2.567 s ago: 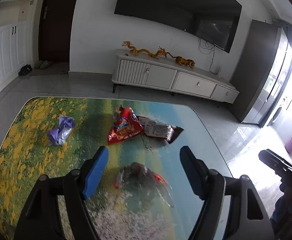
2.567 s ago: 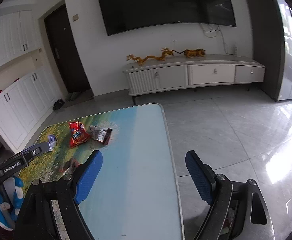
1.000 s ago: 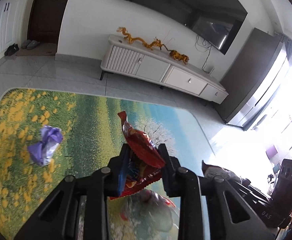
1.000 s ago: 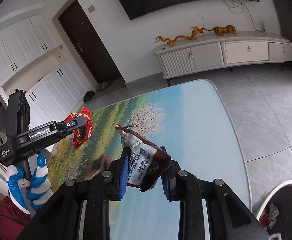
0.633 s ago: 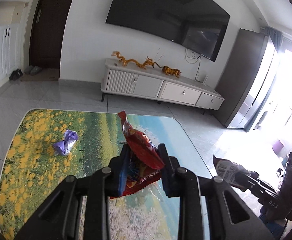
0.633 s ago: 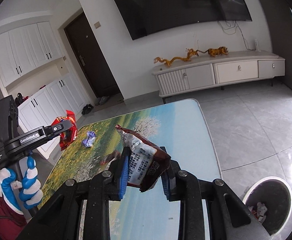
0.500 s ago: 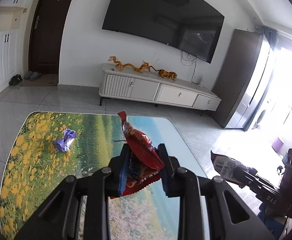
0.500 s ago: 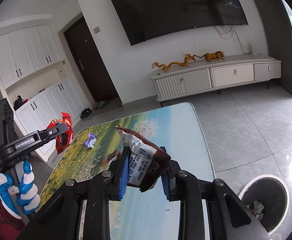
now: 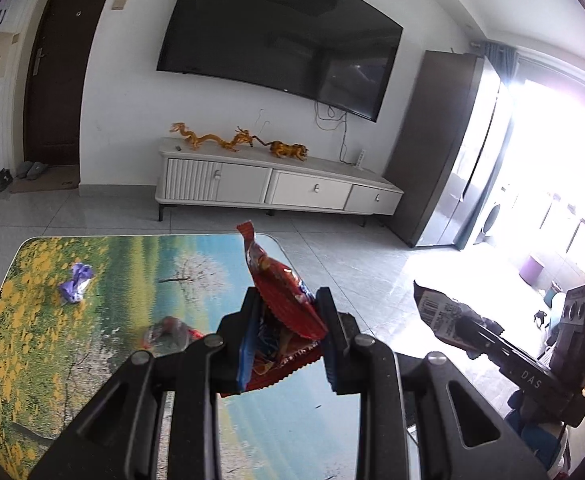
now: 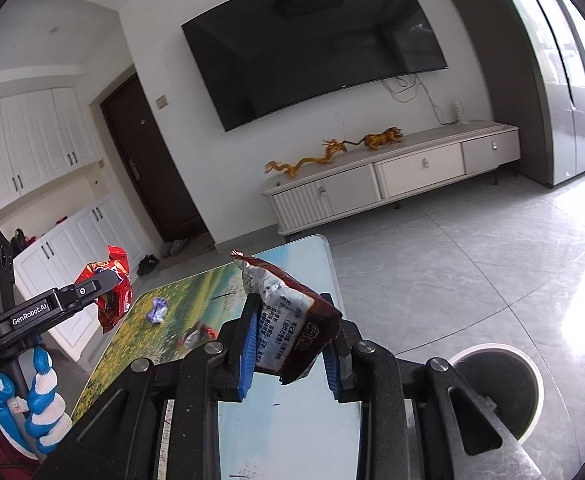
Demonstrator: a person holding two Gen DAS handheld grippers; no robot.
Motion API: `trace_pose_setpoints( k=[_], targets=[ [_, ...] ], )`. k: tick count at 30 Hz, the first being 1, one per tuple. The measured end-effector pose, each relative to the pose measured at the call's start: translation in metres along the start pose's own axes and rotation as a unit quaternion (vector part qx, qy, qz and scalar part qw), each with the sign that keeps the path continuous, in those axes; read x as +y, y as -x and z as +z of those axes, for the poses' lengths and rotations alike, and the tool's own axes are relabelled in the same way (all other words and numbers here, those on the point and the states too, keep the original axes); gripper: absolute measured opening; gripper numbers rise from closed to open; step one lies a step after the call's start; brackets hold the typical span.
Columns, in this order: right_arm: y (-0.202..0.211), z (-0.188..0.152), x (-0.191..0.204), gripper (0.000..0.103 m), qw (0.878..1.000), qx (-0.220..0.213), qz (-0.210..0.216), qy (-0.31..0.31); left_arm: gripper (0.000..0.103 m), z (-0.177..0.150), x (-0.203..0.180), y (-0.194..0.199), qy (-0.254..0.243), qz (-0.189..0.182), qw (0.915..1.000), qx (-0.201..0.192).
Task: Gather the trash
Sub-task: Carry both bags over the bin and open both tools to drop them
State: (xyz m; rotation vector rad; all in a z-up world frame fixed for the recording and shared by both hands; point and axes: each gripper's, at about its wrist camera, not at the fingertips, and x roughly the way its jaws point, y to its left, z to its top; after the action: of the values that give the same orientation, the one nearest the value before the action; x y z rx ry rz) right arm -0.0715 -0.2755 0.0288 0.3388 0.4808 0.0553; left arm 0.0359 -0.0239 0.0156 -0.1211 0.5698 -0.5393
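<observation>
In transit: left gripper [image 9: 288,340] clamps a red snack wrapper [image 9: 282,312]; right gripper [image 10: 288,348] clamps a brown wrapper [image 10: 292,320], both above the table [image 9: 112,264]. Remaining there: purple wrapper [image 9: 75,283], clear-red wrapper [image 9: 168,330]. Bin [image 10: 504,390] stands beside the table, right.

A tabletop [image 9: 104,364] printed with a flowery landscape carries a crumpled purple wrapper [image 9: 75,282] toward its far left and a clear, red-tinged wrapper [image 9: 167,330] nearer the middle, well apart from each other.
</observation>
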Motion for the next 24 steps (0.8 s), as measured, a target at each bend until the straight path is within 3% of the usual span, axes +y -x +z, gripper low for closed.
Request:
trace_pose_setpoints(
  k=[11,24],
  targets=[
    [0.031,-0.014,-0.043,0.026,0.997,-0.009,-0.070,-0.012,0.026,-0.017,-0.078,-0.022,-0.073,0.026,0.9970,0.004],
    [0.031,-0.043,-0.134,0.026,0.986,0.023,-0.135,-0.096,0.027,-0.043,-0.163,-0.094,-0.155,-0.007,0.9855,0.069]
  ],
)
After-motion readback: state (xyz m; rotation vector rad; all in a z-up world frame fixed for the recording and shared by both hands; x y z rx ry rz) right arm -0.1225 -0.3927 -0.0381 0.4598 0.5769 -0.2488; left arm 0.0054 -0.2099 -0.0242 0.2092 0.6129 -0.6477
